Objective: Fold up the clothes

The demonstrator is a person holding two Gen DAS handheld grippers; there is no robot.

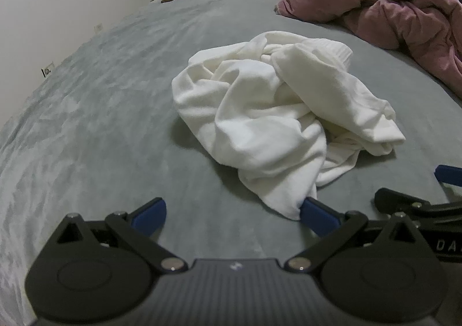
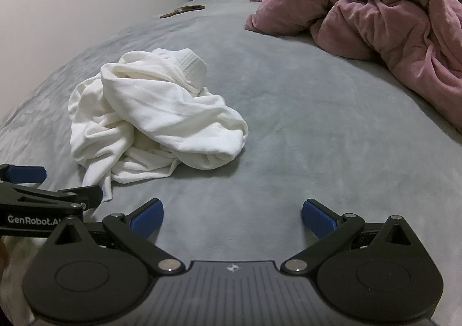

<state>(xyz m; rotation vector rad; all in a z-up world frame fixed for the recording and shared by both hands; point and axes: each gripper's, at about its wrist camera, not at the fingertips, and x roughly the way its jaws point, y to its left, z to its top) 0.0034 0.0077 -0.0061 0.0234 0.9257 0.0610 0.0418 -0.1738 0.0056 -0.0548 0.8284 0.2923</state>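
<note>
One white garment point(image 1: 260, 112) lies crumpled mid-bed on the grey cover point(image 1: 101, 124) — soft, light and likely to slump when lifted, so its near corner suits a pinch — while left gripper point(image 1: 234, 217) and right gripper point(image 2: 232, 217) both gape wide, empty.

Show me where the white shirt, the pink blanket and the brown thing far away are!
white shirt point(image 1: 260, 112), left wrist view, middle of the crumpled heap.
pink blanket point(image 2: 375, 17), right wrist view, its bunched folds.
brown thing point(image 2: 182, 11), right wrist view, its middle.
</note>
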